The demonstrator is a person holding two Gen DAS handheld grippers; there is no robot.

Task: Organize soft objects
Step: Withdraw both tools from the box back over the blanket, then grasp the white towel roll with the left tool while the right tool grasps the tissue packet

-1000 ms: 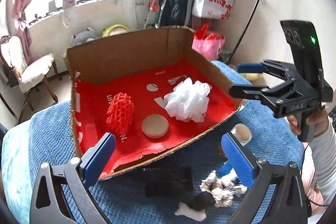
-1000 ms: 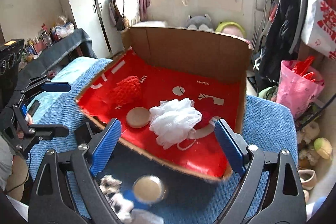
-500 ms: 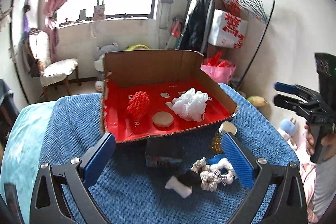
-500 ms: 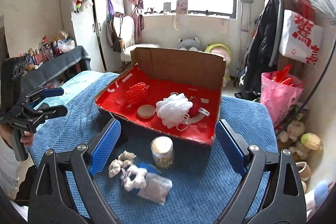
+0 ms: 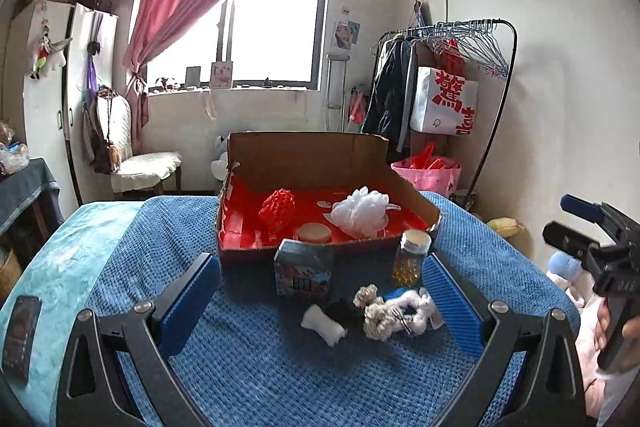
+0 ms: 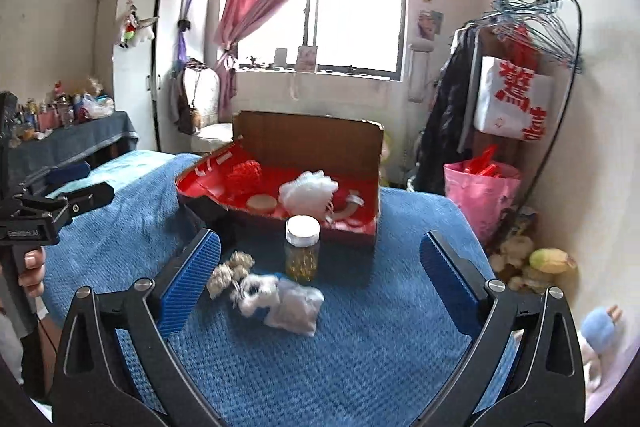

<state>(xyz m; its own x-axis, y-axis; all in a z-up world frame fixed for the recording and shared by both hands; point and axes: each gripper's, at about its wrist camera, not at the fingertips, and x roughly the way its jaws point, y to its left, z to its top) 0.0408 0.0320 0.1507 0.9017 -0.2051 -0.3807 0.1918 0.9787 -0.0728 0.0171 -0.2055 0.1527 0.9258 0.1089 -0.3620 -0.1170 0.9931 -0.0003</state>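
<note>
Already sorted into the red-lined cardboard box (image 5: 416, 201): red mesh puff (image 5: 278, 209) and white mesh puff (image 5: 362, 207), kept apart from the jar (image 5: 412, 255) outside. Waiting just before it on the blue blanket (image 5: 256, 359): fluffy scrunchies (image 5: 384, 311), the likely next pickup. Spread wide and holding nothing, left gripper (image 5: 318, 301); right gripper (image 6: 320, 279) opening, nothing between its pads.

Bare blue blanket (image 6: 360, 347) lies open ahead of the fluffy scrunchie pile (image 5: 384, 311). Behind the pile, a glass jar (image 6: 302, 247) and small printed box (image 5: 304, 273) stand upright, blocking the cardboard box's (image 5: 320, 163) low front edge.
</note>
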